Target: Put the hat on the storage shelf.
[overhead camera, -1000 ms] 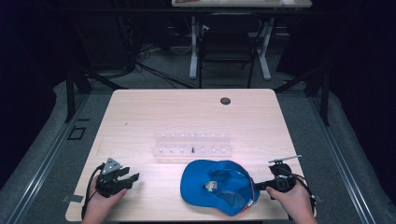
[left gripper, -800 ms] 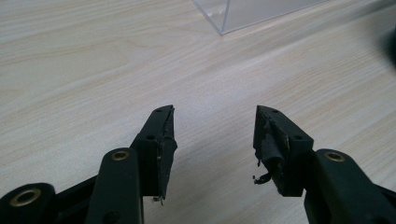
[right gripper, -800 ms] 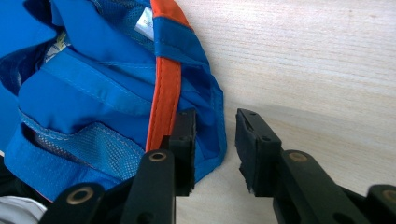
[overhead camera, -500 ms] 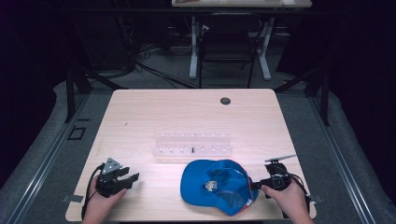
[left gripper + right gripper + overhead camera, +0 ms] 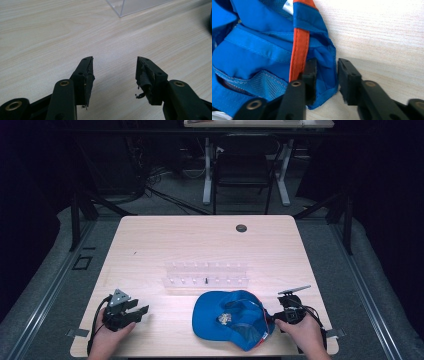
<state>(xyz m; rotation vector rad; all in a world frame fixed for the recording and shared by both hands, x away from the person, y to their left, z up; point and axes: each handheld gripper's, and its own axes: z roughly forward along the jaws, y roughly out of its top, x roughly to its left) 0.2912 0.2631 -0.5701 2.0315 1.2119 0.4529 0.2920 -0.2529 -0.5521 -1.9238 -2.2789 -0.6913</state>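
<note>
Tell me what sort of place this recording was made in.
Probably a lab or studio recording bay, not a home: a lone wooden table on a dark floor, a desk frame with a chair behind it, and loose cables on the floor.

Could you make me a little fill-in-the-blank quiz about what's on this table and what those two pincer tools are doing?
1. The cap on the wooden table is mostly ____ in colour.
2. The strap running over the cap's edge, seen by the right gripper, is ____.
3. Between the jaws of the left gripper there is ____.
4. The clear plastic rack lies ____ the cap, as seen from the person's side.

Missing words: blue; orange; nothing; behind
</note>
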